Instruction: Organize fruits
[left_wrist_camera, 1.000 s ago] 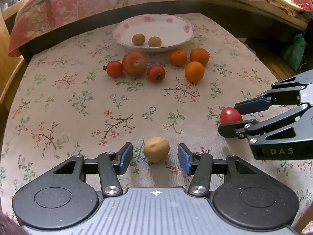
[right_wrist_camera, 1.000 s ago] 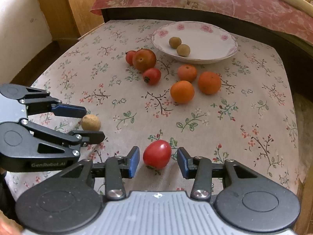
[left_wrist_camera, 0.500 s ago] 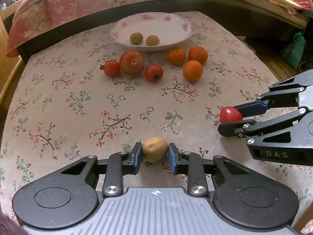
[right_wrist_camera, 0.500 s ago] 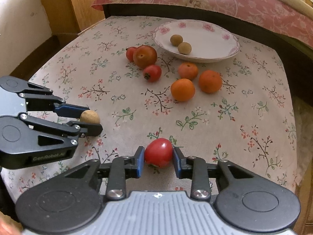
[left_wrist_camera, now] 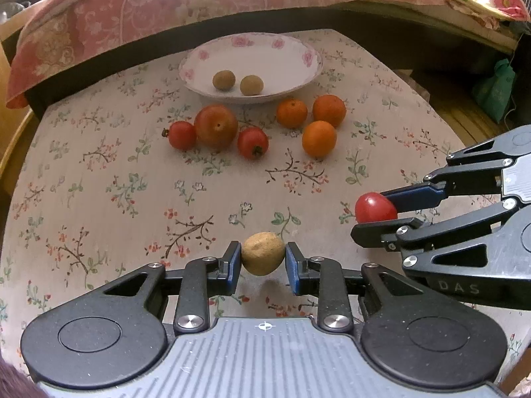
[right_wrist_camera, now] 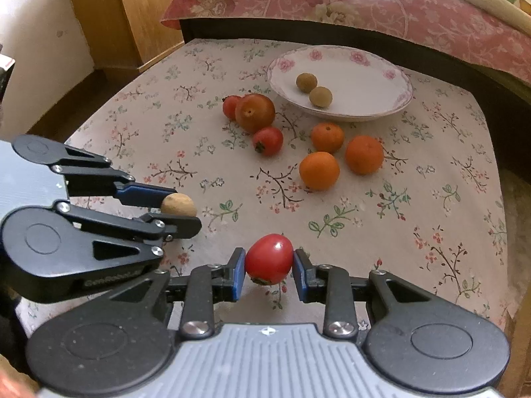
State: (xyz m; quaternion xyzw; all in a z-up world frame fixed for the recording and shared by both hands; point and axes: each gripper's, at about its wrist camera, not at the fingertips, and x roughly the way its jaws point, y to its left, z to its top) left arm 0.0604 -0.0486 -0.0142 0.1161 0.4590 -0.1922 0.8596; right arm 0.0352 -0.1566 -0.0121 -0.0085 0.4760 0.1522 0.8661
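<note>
My left gripper (left_wrist_camera: 262, 260) is shut on a small tan round fruit (left_wrist_camera: 262, 257), lifted just off the floral tablecloth (left_wrist_camera: 116, 192). To its right, my right gripper (right_wrist_camera: 268, 265) is shut on a red tomato (right_wrist_camera: 269, 258), also raised. Each gripper shows in the other's view: the right gripper (left_wrist_camera: 381, 210) with its tomato (left_wrist_camera: 373, 206), the left gripper (right_wrist_camera: 179, 210) with the tan fruit (right_wrist_camera: 177, 204). At the far side a white flowered plate (left_wrist_camera: 298, 69) holds two tan fruits (left_wrist_camera: 224, 79). In front of it lie three red tomatoes (left_wrist_camera: 215, 126) and three oranges (left_wrist_camera: 318, 136).
A bed with a pink quilt (left_wrist_camera: 166, 6) runs along the table's far edge. A wooden cabinet (right_wrist_camera: 132, 10) stands at the far left, and a green bag (left_wrist_camera: 494, 89) sits on the floor to the right. The table drops off at its right edge (right_wrist_camera: 497, 199).
Both grippers went from open around their fruits to shut on them, then lifted slightly and moved forward toward the plate.
</note>
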